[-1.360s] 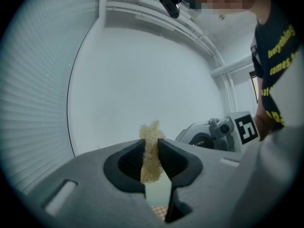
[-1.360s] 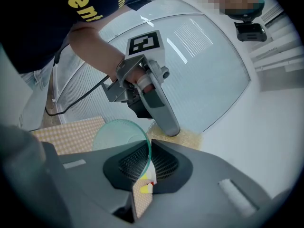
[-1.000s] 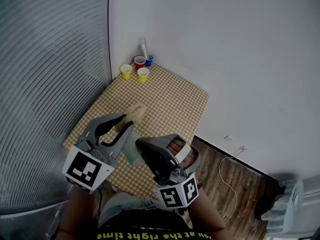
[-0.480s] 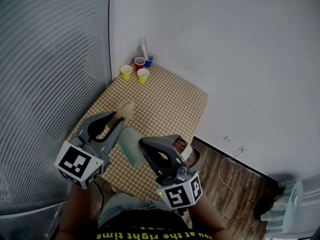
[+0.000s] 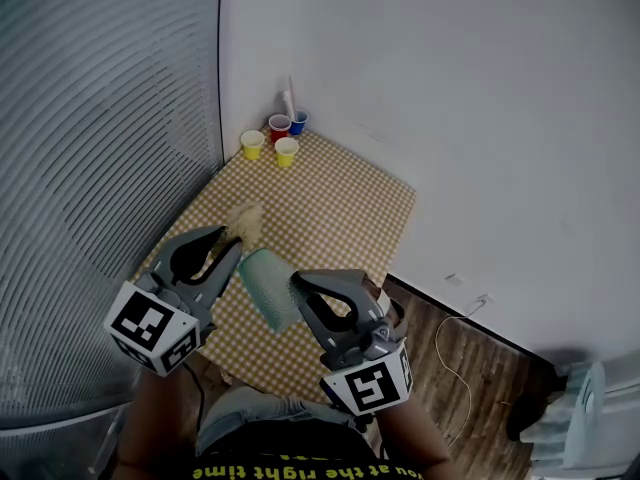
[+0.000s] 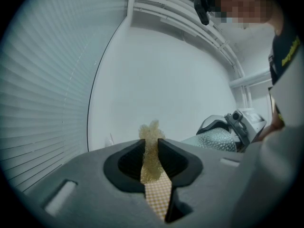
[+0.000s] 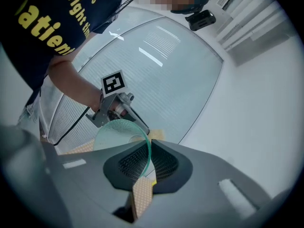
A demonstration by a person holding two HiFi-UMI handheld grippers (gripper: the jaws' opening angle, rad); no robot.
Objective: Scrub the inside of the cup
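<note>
A pale green, dimpled cup hangs over the table's near edge, its thin wall pinched between the jaws of my right gripper. My left gripper is shut on a yellowish sponge, which sticks out past the fingertips. The sponge sits just beyond the cup's far end, outside it, and I cannot tell whether they touch. From the left gripper view the cup lies to the right. The right gripper view shows the left gripper behind the cup.
A table with a checked cloth stands in a corner between a white wall and ribbed blinds. At its far corner stand two yellow cups, a red cup and a blue cup. Wood floor with a cable lies to the right.
My left gripper has shifted left with the sponge, off the cup. The right gripper has rolled, and more of the cup's side now shows.
</note>
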